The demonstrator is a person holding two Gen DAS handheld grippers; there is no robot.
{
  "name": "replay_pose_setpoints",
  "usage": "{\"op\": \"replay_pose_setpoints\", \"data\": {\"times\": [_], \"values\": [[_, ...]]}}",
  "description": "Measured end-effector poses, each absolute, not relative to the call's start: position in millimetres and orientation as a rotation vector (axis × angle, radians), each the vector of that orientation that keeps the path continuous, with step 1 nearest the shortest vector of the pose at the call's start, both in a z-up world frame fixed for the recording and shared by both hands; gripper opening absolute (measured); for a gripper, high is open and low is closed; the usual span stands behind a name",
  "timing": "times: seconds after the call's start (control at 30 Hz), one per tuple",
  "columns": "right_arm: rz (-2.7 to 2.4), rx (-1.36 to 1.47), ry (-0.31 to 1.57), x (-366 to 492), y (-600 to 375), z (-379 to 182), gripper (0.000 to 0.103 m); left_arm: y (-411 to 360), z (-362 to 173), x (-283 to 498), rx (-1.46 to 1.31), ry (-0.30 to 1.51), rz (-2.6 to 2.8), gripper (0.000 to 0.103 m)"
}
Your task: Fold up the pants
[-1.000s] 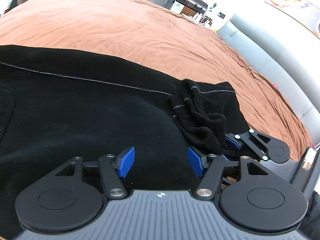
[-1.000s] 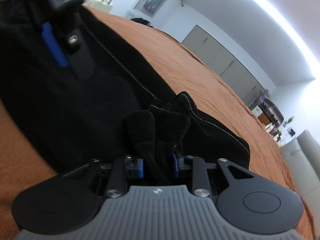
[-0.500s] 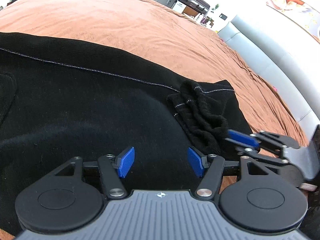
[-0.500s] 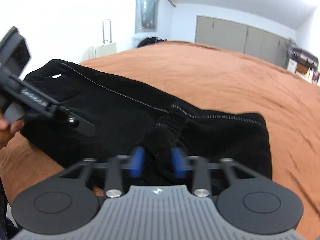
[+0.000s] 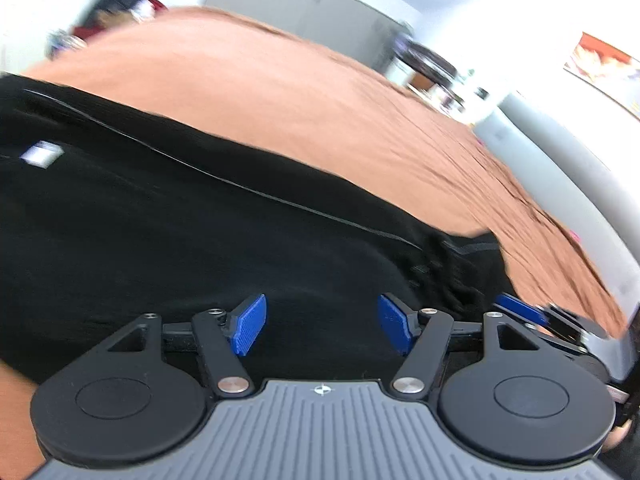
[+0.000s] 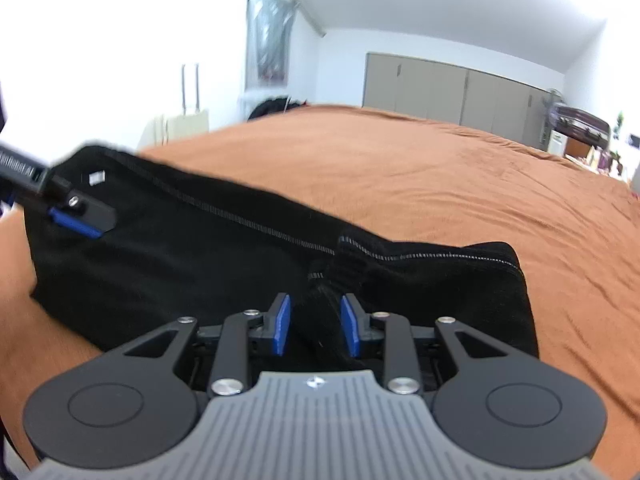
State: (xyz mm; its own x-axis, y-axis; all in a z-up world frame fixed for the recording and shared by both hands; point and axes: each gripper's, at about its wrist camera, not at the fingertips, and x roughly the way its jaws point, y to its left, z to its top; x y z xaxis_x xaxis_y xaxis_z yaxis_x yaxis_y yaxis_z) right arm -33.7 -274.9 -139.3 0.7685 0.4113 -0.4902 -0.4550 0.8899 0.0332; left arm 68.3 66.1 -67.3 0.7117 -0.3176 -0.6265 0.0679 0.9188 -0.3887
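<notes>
A wide bed covered by a rust-orange blanket (image 6: 420,168) is seen ahead of the right tool, its surface lightly creased. Beyond the bed, a row of flat grey-beige wardrobe doors (image 6: 448,88) is set against a white wall (image 6: 340,64) under a white ceiling (image 6: 440,4). To the far right a dark maroon suitcase (image 6: 580,124) is placed on low furniture. At the left, a cream hard-shell suitcase with raised handle (image 6: 188,120) stands by a brightly lit, washed-out wall. In the left wrist view, a padded pale grey headboard (image 5: 560,168) and a framed orange-toned picture (image 5: 604,60) appear, blurred.
</notes>
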Motion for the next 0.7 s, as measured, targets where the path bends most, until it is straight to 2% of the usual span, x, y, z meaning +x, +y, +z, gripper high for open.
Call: {"op": "replay_pose_setpoints", "data": {"times": [0.3, 0.43, 0.53, 0.7], "values": [[0.548, -0.009, 0.551, -14.4, -209.9, -147.1, 0.025, 164.4, -67.5, 28.3, -0.478, 0.675, 0.009, 0.079], [0.620, 0.009, 0.591, -13.4, -165.0, -151.3, 0.025, 207.8, -71.9, 11.1, -0.577, 0.589, 0.151, 0.089], [0.682, -0.035, 0.618, -13.9, -125.9, -151.9, 0.025, 234.9, -79.8, 7.3, -0.601, 0.579, 0.258, 0.089], [0.774, -0.093, 0.632, -21.4, -65.3, -156.6, 0.025, 276.8, -98.3, 10.2, -0.791, 0.536, 0.273, 0.089]]}}
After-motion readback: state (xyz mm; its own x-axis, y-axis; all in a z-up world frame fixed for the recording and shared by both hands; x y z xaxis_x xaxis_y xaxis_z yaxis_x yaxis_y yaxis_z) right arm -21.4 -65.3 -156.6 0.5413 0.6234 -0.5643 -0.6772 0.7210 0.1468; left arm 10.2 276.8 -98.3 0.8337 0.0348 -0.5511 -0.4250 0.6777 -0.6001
